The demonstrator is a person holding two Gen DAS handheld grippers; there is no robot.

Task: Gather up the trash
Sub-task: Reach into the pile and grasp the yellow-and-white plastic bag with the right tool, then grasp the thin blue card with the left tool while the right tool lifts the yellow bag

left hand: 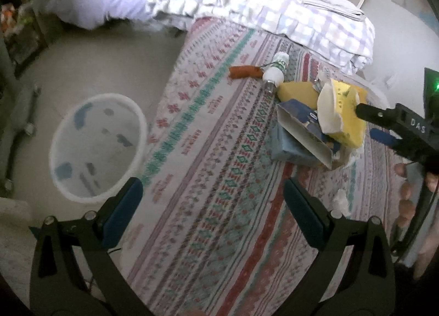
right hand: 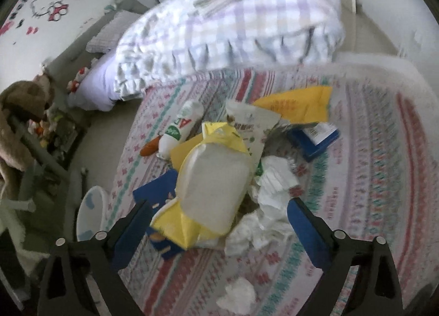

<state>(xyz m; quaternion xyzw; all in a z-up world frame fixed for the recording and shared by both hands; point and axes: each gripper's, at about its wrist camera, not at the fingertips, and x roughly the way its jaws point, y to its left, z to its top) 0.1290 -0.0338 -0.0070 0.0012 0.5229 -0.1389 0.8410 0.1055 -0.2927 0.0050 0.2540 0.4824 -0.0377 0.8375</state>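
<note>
A pile of trash lies on the patterned bedsheet (left hand: 214,151): a yellow and white wet-wipe pack (right hand: 214,187), crumpled tissues (right hand: 271,195), blue boxes (right hand: 315,137), a white bottle (right hand: 181,126), an orange wrapper (left hand: 245,72) and yellow paper (right hand: 299,104). My right gripper (right hand: 219,222) is open and straddles the near end of the wipe pack and the tissues; it also shows in the left wrist view (left hand: 370,121). My left gripper (left hand: 214,206) is open and empty above the bed edge. A white bin (left hand: 96,146) stands on the floor left of the bed.
A folded checked quilt (left hand: 247,0) lies at the far end of the bed. A loose tissue (right hand: 238,296) lies near the bed's front. A grey metal frame (left hand: 19,124) lies on the floor left of the bin. Clutter and a plush toy (right hand: 22,104) stand at the far left.
</note>
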